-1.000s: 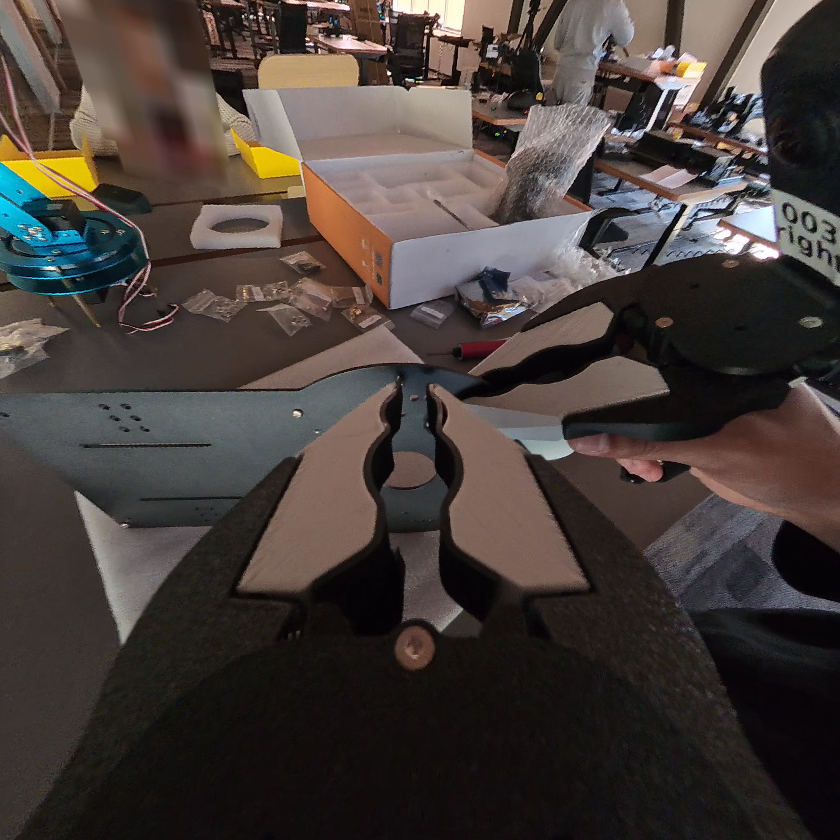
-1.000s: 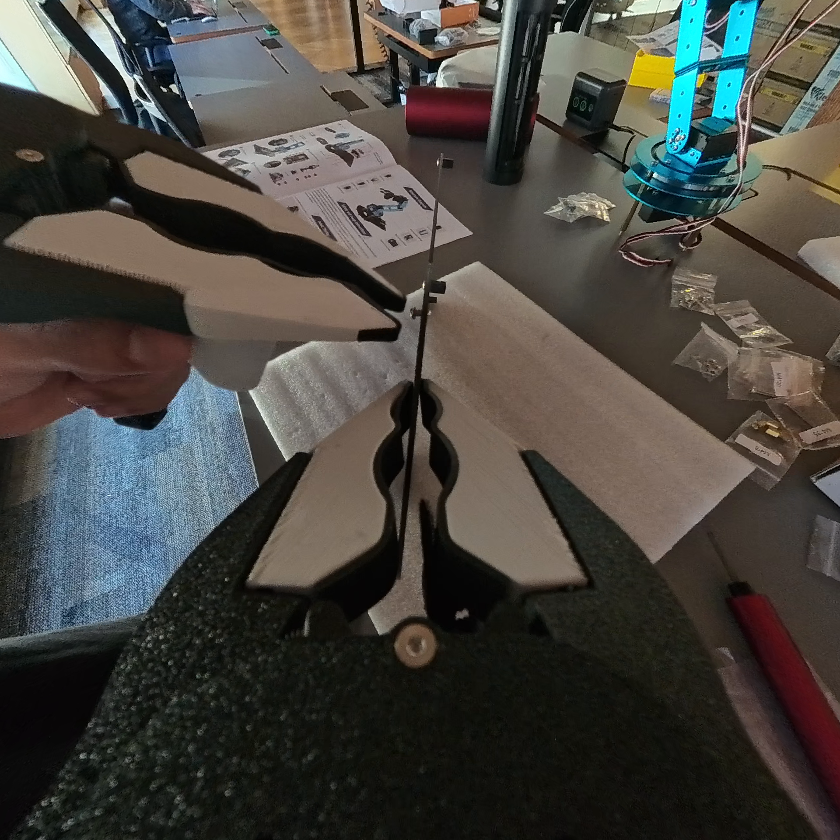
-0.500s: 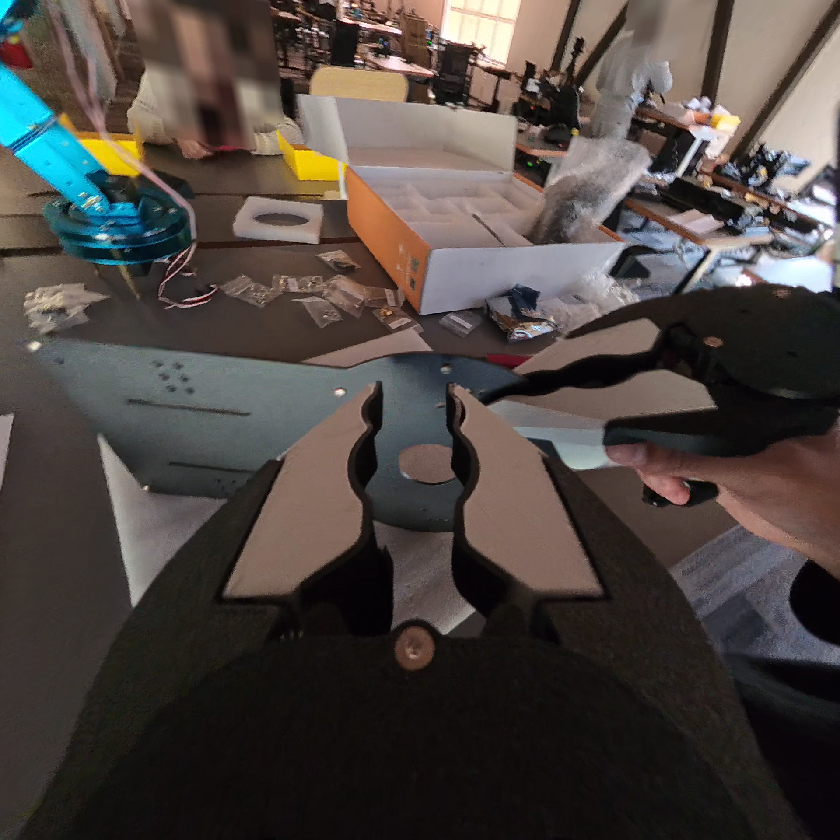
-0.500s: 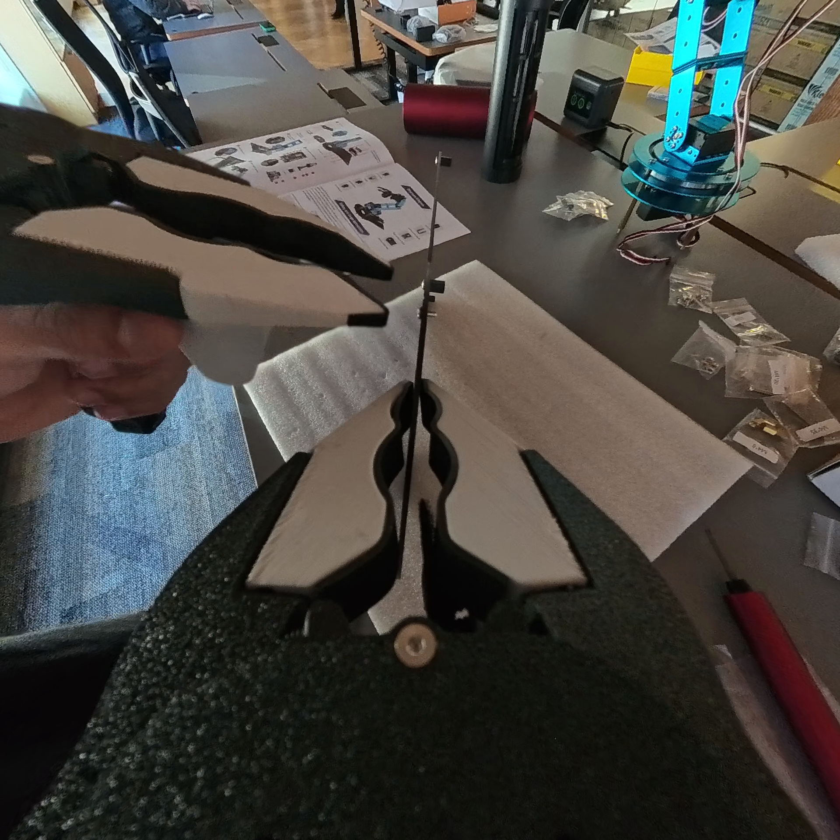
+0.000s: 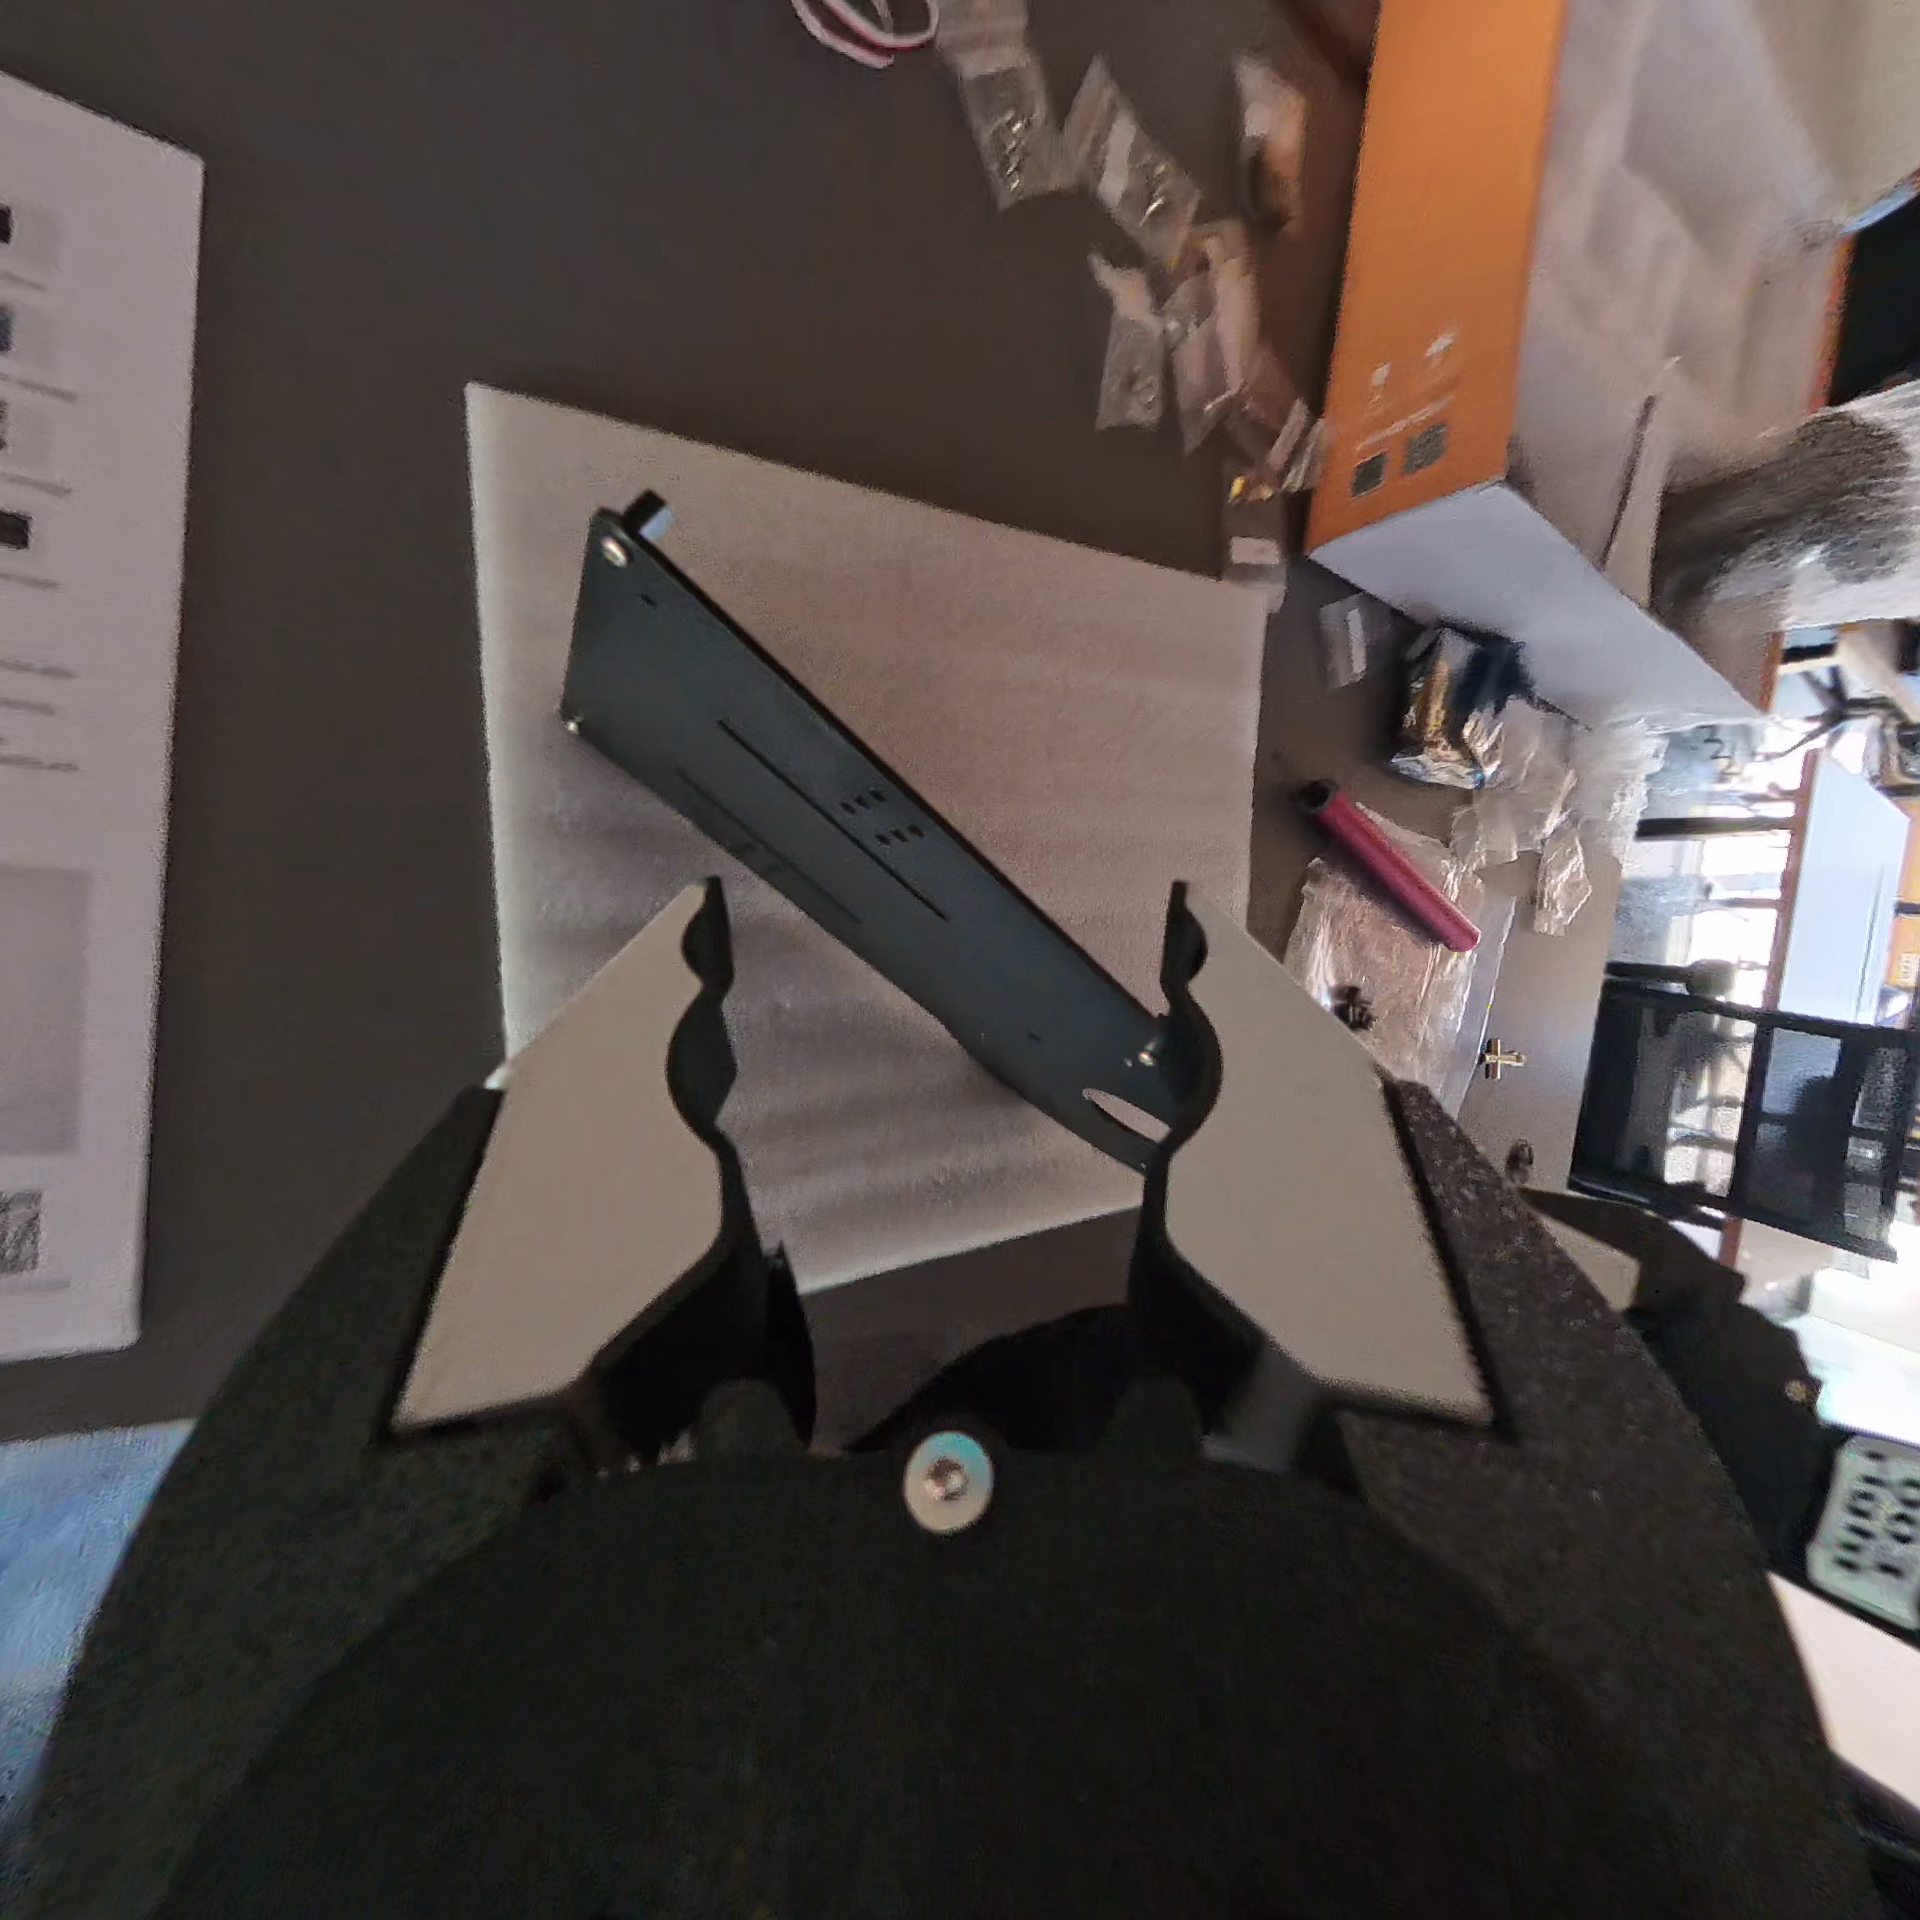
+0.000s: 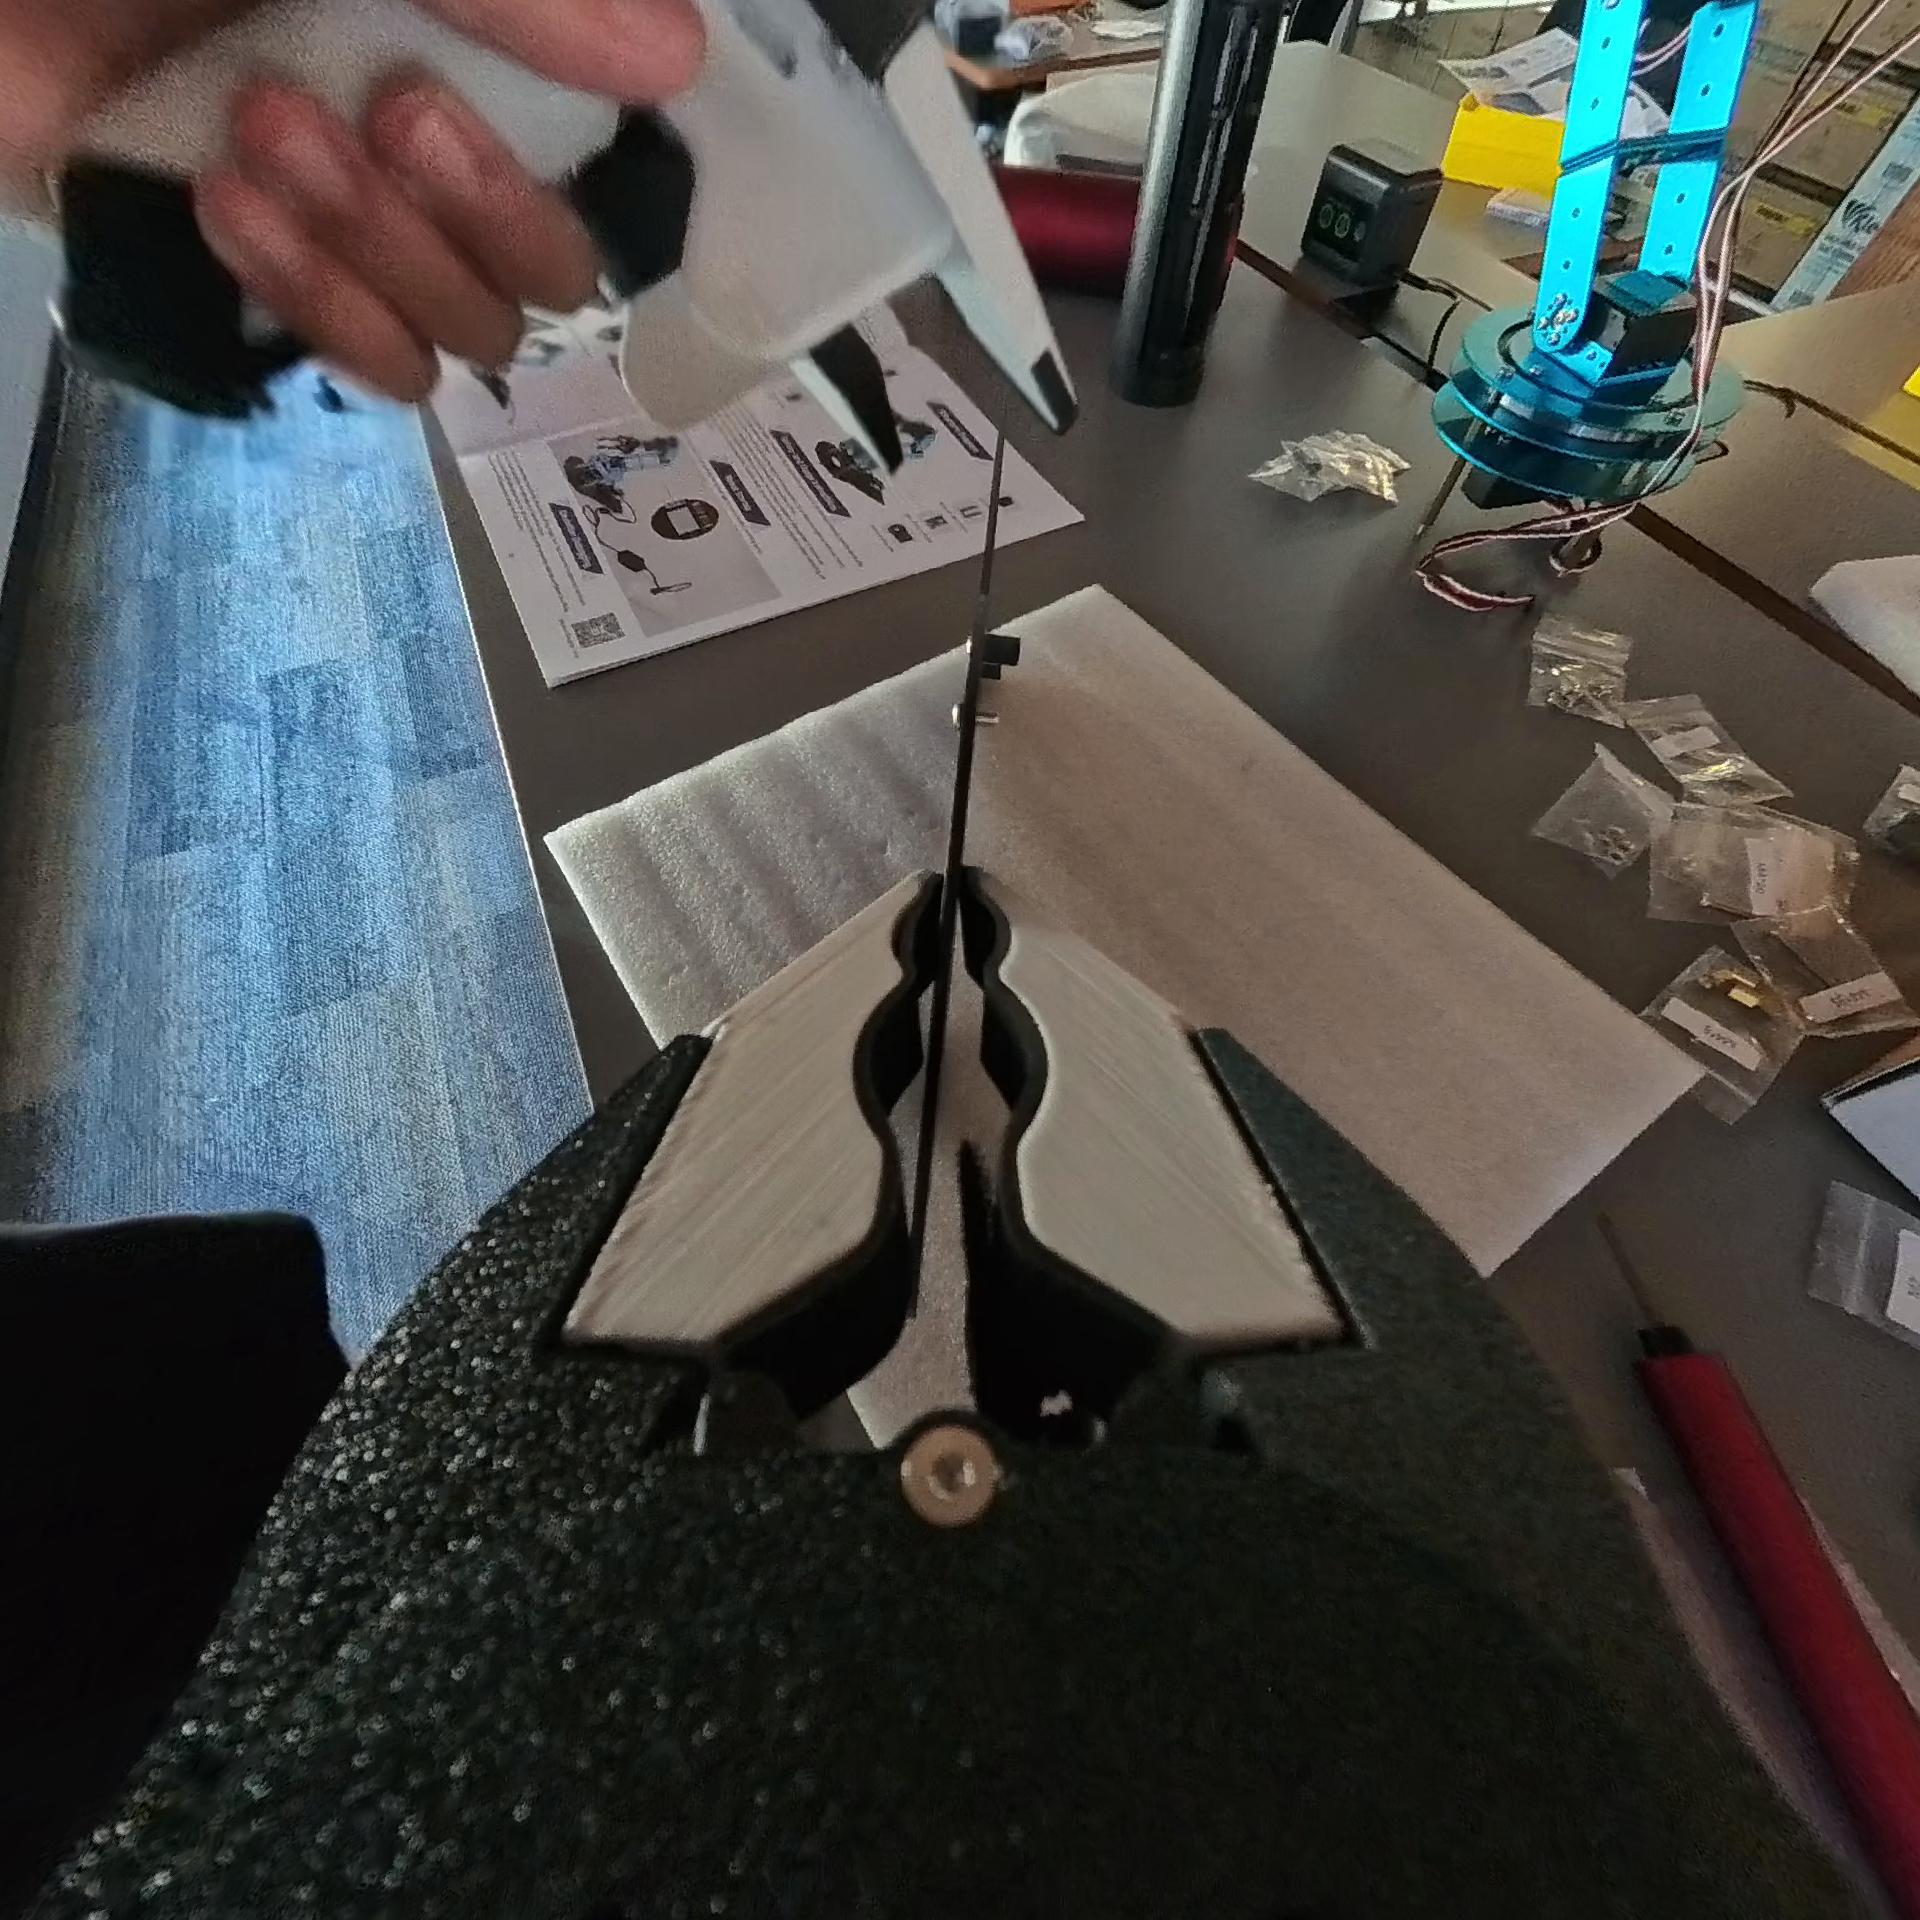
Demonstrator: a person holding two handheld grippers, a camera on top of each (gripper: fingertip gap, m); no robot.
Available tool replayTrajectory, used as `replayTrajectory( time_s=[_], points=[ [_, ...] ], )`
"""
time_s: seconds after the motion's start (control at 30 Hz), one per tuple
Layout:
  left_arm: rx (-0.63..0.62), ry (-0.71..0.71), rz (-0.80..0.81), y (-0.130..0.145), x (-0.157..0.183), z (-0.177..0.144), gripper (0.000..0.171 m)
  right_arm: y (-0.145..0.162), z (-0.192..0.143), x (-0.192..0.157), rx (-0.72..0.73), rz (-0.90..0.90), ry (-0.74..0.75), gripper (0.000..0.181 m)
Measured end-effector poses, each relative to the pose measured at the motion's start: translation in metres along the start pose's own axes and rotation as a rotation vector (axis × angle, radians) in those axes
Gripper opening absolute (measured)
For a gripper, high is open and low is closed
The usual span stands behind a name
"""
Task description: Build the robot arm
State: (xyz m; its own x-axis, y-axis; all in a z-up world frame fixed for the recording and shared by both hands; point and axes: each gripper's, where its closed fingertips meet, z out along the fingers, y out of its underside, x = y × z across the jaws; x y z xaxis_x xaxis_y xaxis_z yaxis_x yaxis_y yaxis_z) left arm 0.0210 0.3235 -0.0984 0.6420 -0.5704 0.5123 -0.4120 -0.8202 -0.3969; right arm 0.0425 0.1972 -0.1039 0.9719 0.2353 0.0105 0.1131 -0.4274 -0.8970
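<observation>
My right gripper [image 6: 948, 883] is shut on the near edge of a thin dark metal plate [image 6: 977, 623] and holds it upright on edge above a white foam sheet [image 6: 1195, 883]. In the left wrist view the plate [image 5: 831, 821] runs diagonally, with slots and small holes, over the foam sheet [image 5: 1039, 644]. My left gripper [image 5: 945, 899] is open wide and empty, looking down on the plate from above; the plate's lower end passes behind its right finger [image 5: 1278, 1091]. In the right wrist view the left gripper [image 6: 961, 416] hovers just above the plate's far top, held by a hand.
An instruction booklet [image 6: 758, 499] lies beyond the foam. A blue robot arm [image 6: 1590, 343], a black cylinder [image 6: 1195, 208] and several small part bags [image 6: 1714, 831] sit at the right. A red screwdriver [image 6: 1766, 1558] lies nearby. An orange and white box [image 5: 1455, 312] stands past the bags.
My left gripper has opened wide, left the plate's side and risen above it, turning to look down. My right gripper keeps its hold on the plate, unmoved.
</observation>
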Motion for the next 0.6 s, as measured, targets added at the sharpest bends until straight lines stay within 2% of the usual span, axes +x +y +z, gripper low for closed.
replayTrajectory(
  time_s=[0.07, 0.17, 0.23, 0.27, 0.3, 0.47, 0.6],
  points=[
    [-0.061, -0.042, -0.036, -0.001, 0.000, -0.001, 0.079, 0.000, 0.000, 0.000, 0.008, 0.016, -0.012, 0.002],
    [-0.189, -0.132, -0.110, 0.009, -0.006, 0.016, 0.073, 0.000, 0.000, -0.001, 0.013, 0.012, -0.030, 0.003],
    [-0.238, -0.152, -0.156, 0.014, -0.003, 0.026, 0.059, 0.000, 0.000, -0.002, 0.011, 0.006, -0.035, 0.003],
    [-0.255, -0.161, -0.162, 0.016, -0.002, 0.029, 0.046, 0.000, 0.000, -0.002, 0.010, 0.005, -0.036, 0.003],
    [-0.268, -0.173, -0.165, 0.016, -0.001, 0.031, 0.025, 0.000, 0.000, -0.002, 0.011, 0.006, -0.034, 0.003],
    [-0.285, -0.190, -0.098, 0.018, -0.007, 0.025, 0.018, -0.002, 0.000, -0.007, 0.051, 0.006, -0.056, 0.003],
    [-0.331, -0.262, -0.062, 0.020, -0.009, 0.019, 0.016, -0.004, 0.000, -0.001, 0.079, -0.008, -0.037, 0.001]
  ],
)
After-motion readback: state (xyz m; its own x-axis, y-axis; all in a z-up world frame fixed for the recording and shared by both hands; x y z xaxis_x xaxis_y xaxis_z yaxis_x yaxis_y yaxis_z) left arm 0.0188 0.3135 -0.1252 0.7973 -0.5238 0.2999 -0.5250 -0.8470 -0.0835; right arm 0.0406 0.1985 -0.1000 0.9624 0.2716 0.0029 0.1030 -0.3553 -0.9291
